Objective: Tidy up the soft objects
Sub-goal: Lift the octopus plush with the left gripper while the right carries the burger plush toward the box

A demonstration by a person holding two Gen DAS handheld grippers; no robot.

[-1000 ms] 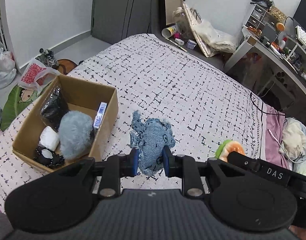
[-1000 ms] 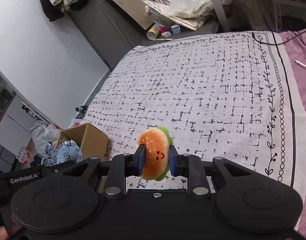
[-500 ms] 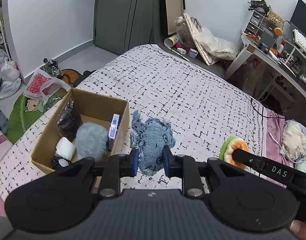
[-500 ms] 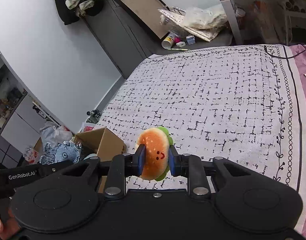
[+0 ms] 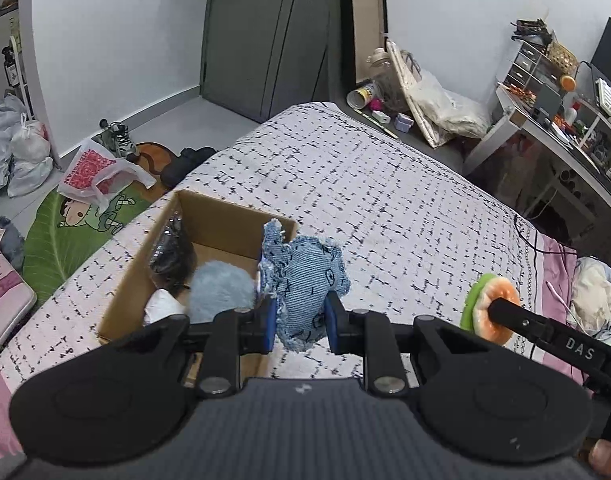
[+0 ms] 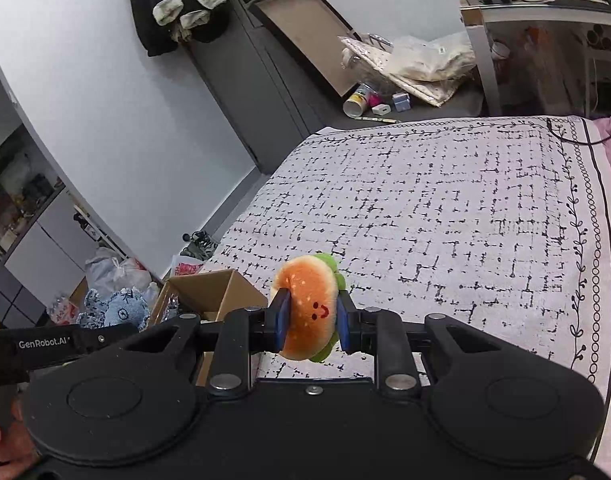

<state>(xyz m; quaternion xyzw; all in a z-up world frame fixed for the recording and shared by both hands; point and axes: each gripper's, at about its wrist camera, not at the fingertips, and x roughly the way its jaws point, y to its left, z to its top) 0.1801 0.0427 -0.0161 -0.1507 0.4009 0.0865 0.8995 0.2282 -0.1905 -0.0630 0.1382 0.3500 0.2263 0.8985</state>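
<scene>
Left wrist view: left gripper point(image 5: 298, 320) pinching denim toy point(image 5: 305, 280), hanging over near right edge of box point(image 5: 209, 210) on bed point(image 5: 405, 200); fluffy ball point(image 5: 221, 290) lying inside.

Right wrist view: right gripper point(image 6: 310, 322) squeezing burger plush point(image 6: 309, 308) above bed point(image 6: 465, 208), box point(image 6: 213, 290) sitting beyond to the left.

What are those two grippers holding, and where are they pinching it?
The left gripper pinches the denim plush at its lower sides. The right gripper pinches the burger plush across its bun faces.
</scene>
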